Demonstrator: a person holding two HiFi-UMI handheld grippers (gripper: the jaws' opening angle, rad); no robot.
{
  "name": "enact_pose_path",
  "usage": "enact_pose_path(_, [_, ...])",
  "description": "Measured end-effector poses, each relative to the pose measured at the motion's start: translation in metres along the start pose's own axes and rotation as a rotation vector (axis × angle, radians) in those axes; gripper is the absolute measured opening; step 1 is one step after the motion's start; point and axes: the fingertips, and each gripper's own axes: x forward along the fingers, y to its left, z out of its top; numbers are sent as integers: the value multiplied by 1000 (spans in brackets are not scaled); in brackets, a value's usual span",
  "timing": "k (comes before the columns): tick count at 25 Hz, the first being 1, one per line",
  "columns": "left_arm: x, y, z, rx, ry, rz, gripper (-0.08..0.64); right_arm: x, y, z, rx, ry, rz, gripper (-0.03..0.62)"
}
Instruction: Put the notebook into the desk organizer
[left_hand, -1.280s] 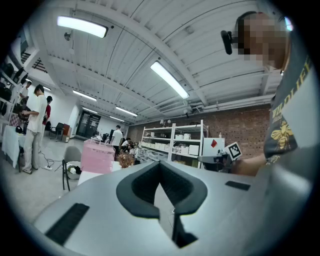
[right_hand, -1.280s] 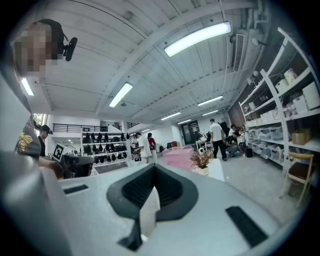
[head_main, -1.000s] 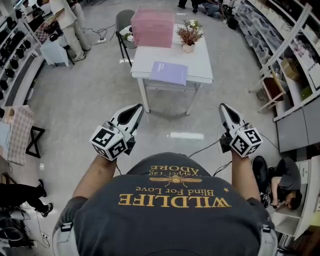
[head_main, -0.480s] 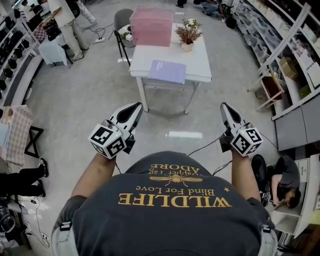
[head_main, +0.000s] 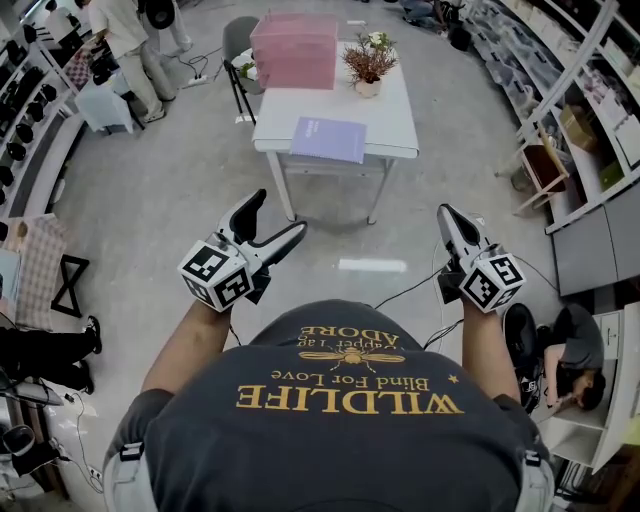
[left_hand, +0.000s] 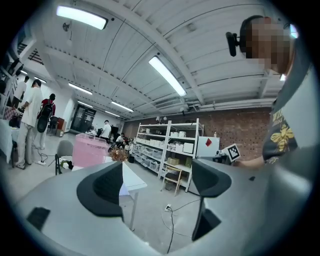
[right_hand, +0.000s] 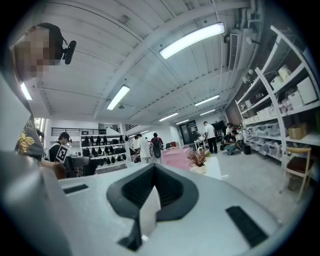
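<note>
Ahead, notebook (head_main: 330, 139) on table (head_main: 395, 110), well apart from right hand-held gripper (head_main: 446, 213)

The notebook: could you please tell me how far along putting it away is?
Nothing is done yet: the notebook lies at the near edge of the table, outside the pink desk organizer behind it. In hand: nothing. The left gripper has just been opening, empty between its jaws; the right gripper is shut and empty, both short of the table. Left: approach, grasp the notebook, and put it into the organizer.

White table (head_main: 397, 118), purple notebook (head_main: 328, 139), pink desk organizer (head_main: 294, 50), potted plant (head_main: 368, 66)
</note>
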Motion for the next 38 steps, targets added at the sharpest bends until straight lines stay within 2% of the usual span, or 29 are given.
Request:
enact_pose_path(14, [75,-80,-14,-18,7,51,423,-59,-89,17,-8,7,49,0])
enact_pose_path(21, [109,-87,-16,-23,26,49,423,-64,-125,21,-9,1,39,0])
enact_pose_path(25, [128,-70,-14,-35,29,33,423,-45,-135,26,-21,8,32,0])
enact_pose_path(29, [150,-35,-13,-48,22,-3,423,-8,-140,31,-42,17,21,0])
enact_pose_path(34, [183,33,-6,-44,12,-73,423,55,-150,41,-77,8,-26,0])
enact_pose_path(38, [211,100,16,-24,14,-137,423,122,-152,51,-76,-8,-71,0])
